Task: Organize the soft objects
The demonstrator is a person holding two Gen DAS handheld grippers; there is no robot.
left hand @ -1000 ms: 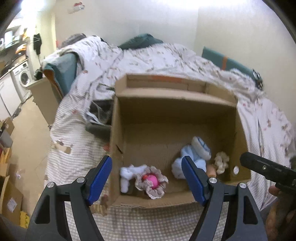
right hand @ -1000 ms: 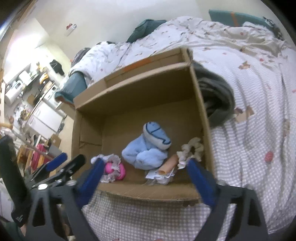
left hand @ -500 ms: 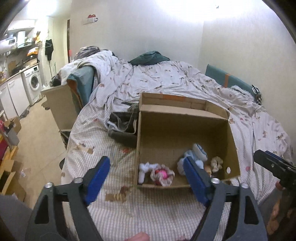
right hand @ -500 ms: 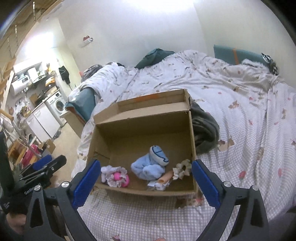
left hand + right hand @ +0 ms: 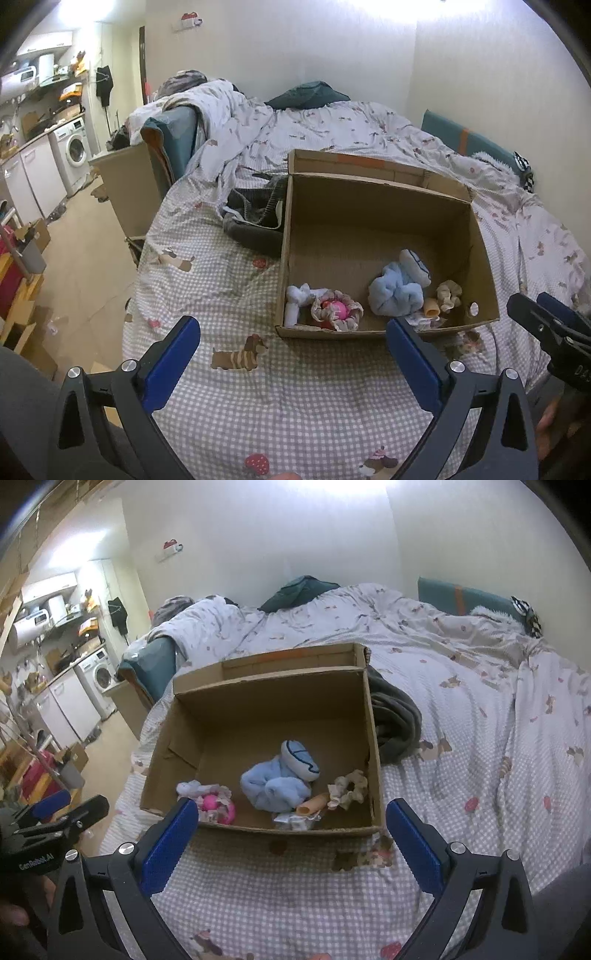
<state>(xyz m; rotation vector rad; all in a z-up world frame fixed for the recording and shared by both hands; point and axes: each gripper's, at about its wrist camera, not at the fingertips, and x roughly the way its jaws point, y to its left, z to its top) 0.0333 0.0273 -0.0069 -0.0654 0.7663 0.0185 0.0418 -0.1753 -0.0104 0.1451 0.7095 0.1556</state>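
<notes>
Both the left gripper (image 5: 293, 354) and the right gripper (image 5: 291, 834) are now pulling back, open and empty, from the brown cardboard box (image 5: 380, 334) at the bed's near edge; the light-blue plush toy (image 5: 397, 295) is lying inside, so sorting seems finished.

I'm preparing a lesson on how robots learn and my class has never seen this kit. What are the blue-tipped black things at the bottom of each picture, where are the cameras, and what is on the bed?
There is no robot here. A person holds a hand-held clamp, called a gripper, in each hand. A fisheye camera on each one looks forward along its two blue-padded fingers, so each picture shows its own gripper at the bottom: the left gripper in one, the right gripper in the other. Both are open and hold nothing.

Ahead, on a checked bedsheet, stands an open cardboard box. Inside lie a light blue plush toy, a pink ball in frilly fabric, a small white soft toy and a cream scrunchie. A dark grey garment lies beside the box.
</notes>
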